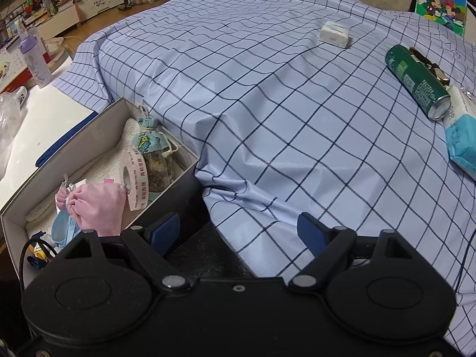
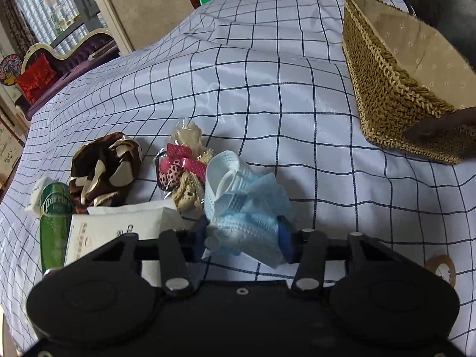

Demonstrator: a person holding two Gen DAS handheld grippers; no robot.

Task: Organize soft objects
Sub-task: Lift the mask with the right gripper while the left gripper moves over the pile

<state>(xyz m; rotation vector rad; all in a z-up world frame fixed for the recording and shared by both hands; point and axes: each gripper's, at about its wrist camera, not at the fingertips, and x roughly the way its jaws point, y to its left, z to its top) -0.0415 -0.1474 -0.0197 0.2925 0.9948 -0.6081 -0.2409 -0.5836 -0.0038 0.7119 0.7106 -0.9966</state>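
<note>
A crumpled bundle of light blue face masks (image 2: 238, 196) lies on the checked cloth, and my right gripper (image 2: 244, 233) is shut on its near end, a blue pad pressing in from each side. Beside it sit a brown satin scrunchie (image 2: 104, 169) and a clear bag of hair bows (image 2: 184, 166). A woven basket (image 2: 386, 89) stands at the far right. My left gripper (image 1: 238, 226) hangs open over the cloth's edge with nothing between its fingers, right of an open box (image 1: 68, 154) holding a pink cloth (image 1: 98, 205), a tape roll (image 1: 132, 178) and a drawstring pouch (image 1: 147, 139).
A green can (image 2: 53, 223) and a white tissue pack (image 2: 119, 226) lie left of the masks. In the left wrist view a green can (image 1: 416, 80), a blue tissue pack (image 1: 461, 139) and a small white box (image 1: 334, 34) rest on the cloth.
</note>
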